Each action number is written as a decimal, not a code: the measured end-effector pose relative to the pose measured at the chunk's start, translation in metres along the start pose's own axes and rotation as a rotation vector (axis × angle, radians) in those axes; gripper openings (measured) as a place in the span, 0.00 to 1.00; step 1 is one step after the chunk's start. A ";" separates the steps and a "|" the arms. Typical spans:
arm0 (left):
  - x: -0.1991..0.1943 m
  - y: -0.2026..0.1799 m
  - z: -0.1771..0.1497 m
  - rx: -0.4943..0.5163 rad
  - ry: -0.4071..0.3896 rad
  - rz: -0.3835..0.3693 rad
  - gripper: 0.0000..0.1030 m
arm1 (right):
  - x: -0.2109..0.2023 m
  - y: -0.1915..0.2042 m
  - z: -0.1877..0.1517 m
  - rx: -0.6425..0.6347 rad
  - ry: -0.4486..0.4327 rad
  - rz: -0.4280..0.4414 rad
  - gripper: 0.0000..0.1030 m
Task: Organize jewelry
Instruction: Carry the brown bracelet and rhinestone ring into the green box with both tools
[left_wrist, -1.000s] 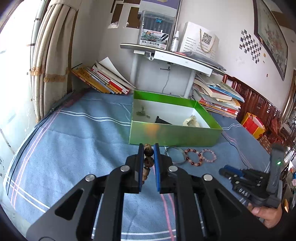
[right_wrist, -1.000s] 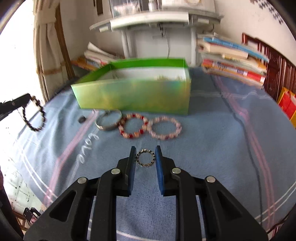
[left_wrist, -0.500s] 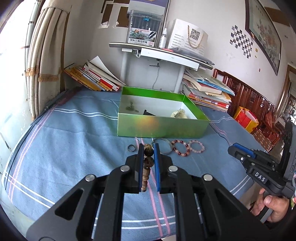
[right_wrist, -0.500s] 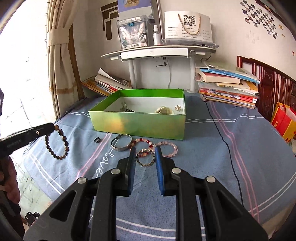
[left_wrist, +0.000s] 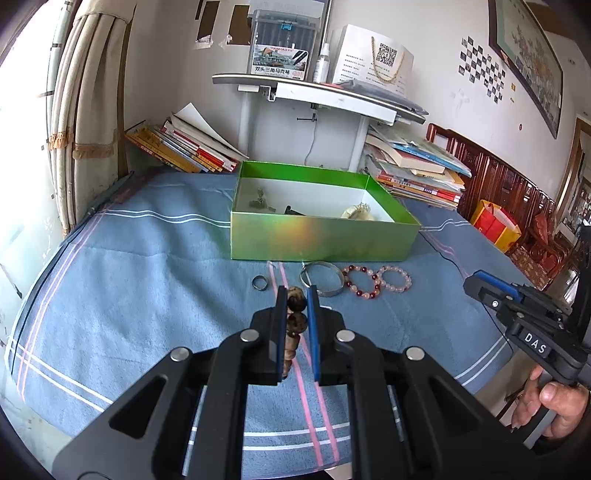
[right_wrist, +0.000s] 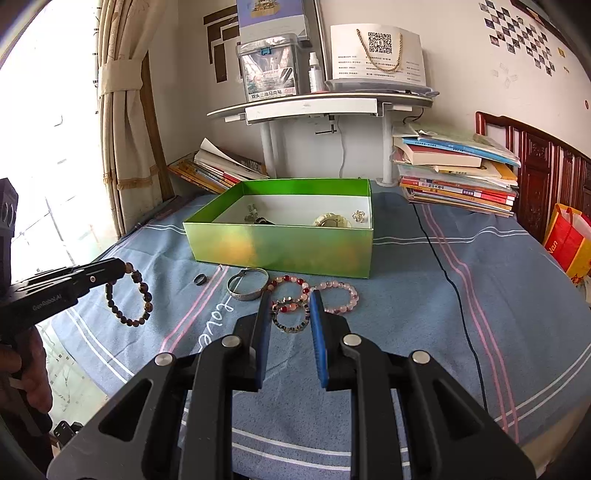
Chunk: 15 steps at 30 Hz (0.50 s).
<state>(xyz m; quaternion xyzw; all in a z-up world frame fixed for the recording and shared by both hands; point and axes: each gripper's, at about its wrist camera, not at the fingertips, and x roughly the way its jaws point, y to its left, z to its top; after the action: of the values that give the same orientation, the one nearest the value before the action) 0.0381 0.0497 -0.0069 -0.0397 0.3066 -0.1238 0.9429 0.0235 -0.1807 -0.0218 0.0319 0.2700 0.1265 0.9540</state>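
Brown bead bracelet (right_wrist: 127, 297) hangs vertically from left tongs (left_wrist: 297, 293).

Glossy green box (right_wrist: 280, 251), shiny metal bangle (right_wrist: 246, 286), matt blue cloth (right_wrist: 424, 295).

The green box's (left_wrist: 321, 240) near wall hides part of its floor; the small pieces inside (right_wrist: 258, 218) are too small to identify. The brown bead bracelet's (left_wrist: 295, 314) lower loop vanishes behind the left gripper's (left_wrist: 297, 295) jaws. Print on the shelf's paper bag (right_wrist: 376, 51) is unreadable.
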 end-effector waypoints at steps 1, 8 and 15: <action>0.001 0.000 0.000 0.000 0.002 0.002 0.10 | 0.000 0.000 0.000 0.001 -0.001 0.000 0.20; 0.004 -0.003 0.001 0.006 0.012 0.008 0.10 | -0.001 -0.002 -0.001 0.003 0.001 0.007 0.20; 0.006 -0.005 0.001 0.014 0.017 0.010 0.10 | -0.001 -0.002 -0.002 0.007 0.003 0.006 0.20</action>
<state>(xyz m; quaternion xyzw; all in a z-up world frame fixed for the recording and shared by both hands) 0.0423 0.0437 -0.0086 -0.0306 0.3142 -0.1213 0.9411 0.0218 -0.1829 -0.0229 0.0359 0.2716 0.1284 0.9531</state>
